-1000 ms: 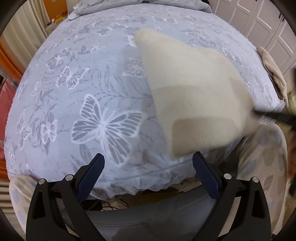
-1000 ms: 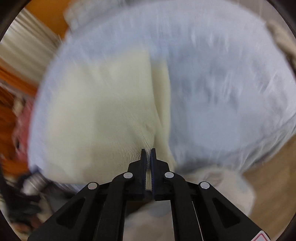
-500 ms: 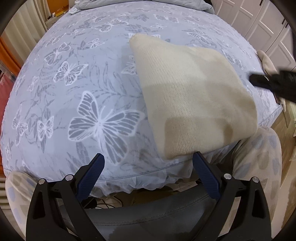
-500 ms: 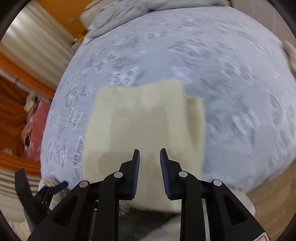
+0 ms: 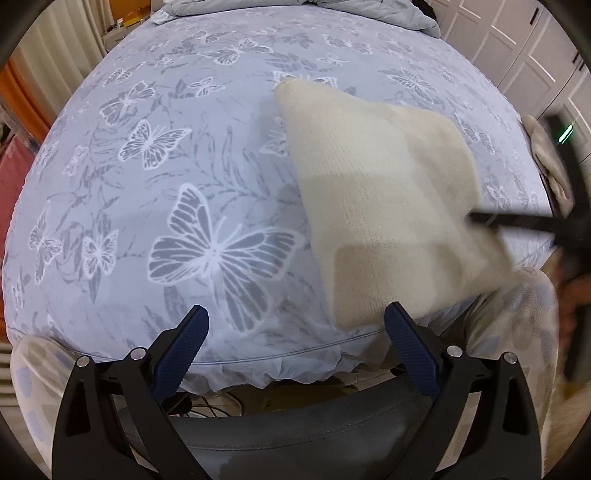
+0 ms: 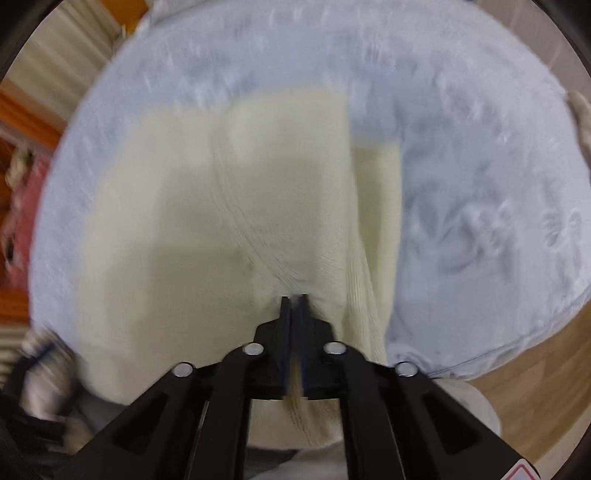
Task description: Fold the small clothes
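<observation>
A cream knit garment [image 5: 388, 206] is seen lying on a blue bedsheet [image 5: 184, 147] printed with butterflies, toward the 3 o'clock side of the left wrist view, with its near corner reaching the bed's front edge at about 5 o'clock. Its right edge is pinched by the right gripper [image 5: 476, 218], which enters that view from 3 o'clock as a dark blurred bar.

In the right wrist view, the right gripper [image 6: 294, 300] is shown clenched on the cream knit garment [image 6: 221, 206]; fabric is squeezed between the 2 closed fingers, and creases radiate from the pinch toward 11 o'clock. A narrower folded layer is visible along the garment's 2 o'clock side. This view is motion-blurred, so finer detail cannot be told.

The left gripper [image 5: 295, 332] is held released, its 2 blue-padded fingers [image 5: 184, 347] spread wide and gripping nothing, positioned at 6 o'clock over the front edge of the bed, apart from the garment.

A beige cloth [image 5: 546, 155] is seen at the bed's far right edge near 3 o'clock, with white cabinet doors [image 5: 517, 48] behind it at 1 o'clock. A grey duvet [image 5: 369, 11] is bunched at 12 o'clock.
</observation>
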The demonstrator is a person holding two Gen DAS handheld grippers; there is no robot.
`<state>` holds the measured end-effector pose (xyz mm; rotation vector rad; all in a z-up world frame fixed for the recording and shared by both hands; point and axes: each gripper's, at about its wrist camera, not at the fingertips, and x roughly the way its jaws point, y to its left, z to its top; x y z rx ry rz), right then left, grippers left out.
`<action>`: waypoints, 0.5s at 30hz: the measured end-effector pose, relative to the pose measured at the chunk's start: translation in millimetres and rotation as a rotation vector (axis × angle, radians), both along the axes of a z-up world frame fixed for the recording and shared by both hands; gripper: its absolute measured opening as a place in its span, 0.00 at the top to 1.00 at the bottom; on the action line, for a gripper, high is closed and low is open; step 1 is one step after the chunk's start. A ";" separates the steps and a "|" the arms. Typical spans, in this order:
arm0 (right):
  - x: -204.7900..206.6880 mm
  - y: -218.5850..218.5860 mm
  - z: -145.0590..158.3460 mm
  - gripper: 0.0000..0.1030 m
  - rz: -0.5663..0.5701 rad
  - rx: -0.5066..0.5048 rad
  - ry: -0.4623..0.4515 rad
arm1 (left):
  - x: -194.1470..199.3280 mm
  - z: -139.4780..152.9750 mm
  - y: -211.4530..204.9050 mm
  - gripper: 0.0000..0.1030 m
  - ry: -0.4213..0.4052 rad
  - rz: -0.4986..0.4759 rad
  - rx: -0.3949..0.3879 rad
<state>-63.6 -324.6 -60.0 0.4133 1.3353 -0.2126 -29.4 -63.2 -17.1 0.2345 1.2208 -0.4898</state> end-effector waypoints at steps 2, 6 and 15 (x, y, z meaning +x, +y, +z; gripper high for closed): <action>-3.4 -3.8 6.7 0.99 -0.042 0.029 -0.030 | -2.3 1.6 -2.5 0.09 -0.005 -0.008 0.005; -16.1 -12.9 45.3 0.61 -0.086 0.072 -0.136 | -5.0 6.9 -6.6 0.09 -0.007 -0.024 -0.011; -39.4 -47.6 31.6 0.26 -0.204 0.154 -0.165 | 33.8 13.6 -13.6 0.05 0.177 0.113 -0.230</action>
